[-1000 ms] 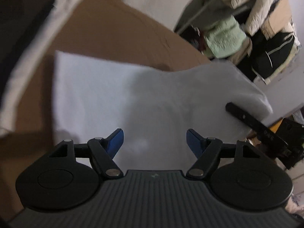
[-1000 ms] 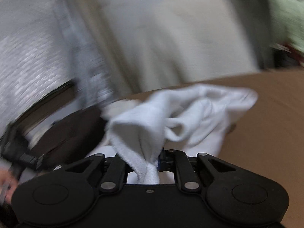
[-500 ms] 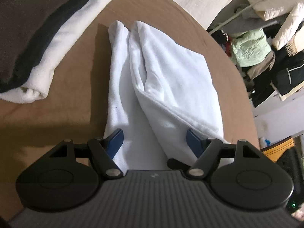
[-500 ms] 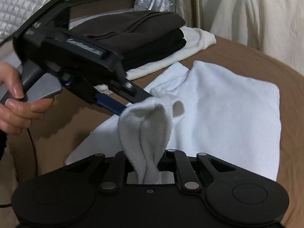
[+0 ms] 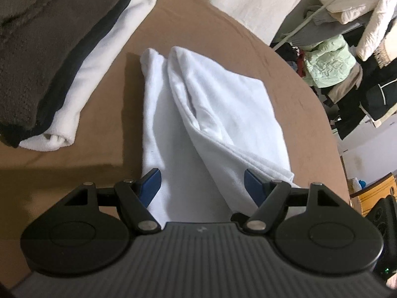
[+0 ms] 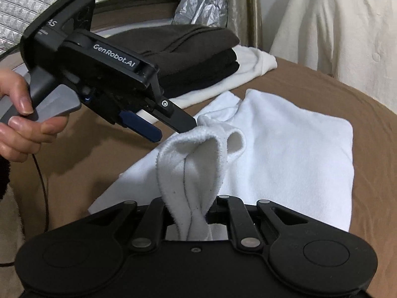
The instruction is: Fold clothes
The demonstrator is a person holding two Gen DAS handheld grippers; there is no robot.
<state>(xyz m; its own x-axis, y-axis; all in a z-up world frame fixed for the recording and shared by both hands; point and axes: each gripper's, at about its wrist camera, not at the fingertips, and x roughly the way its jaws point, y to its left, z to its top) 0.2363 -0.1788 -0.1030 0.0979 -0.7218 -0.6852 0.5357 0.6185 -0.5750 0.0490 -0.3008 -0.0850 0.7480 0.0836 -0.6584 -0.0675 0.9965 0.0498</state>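
I can't see the right gripper's [image 6: 193, 219] fingertips; the bunched white garment [image 6: 285, 154] covers them. The stack of folded clothes [image 5: 37, 57] runs off the left wrist view's top-left edge. My left hand [image 6: 17, 116] is cut off at the frame's edge.

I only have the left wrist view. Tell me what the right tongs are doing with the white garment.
Observer: The right tongs are shut on a bunched fold of the white garment, lifted off the brown surface.
Operator: Report where my left tongs sit from that side.
Observer: The left tongs are open; one dark finger reaches to the top of the raised fold, and no cloth is between them.
Operator: Say who holds the left tool.
Observer: A bare hand grips its grey handle at the left edge, a cable hanging beneath.
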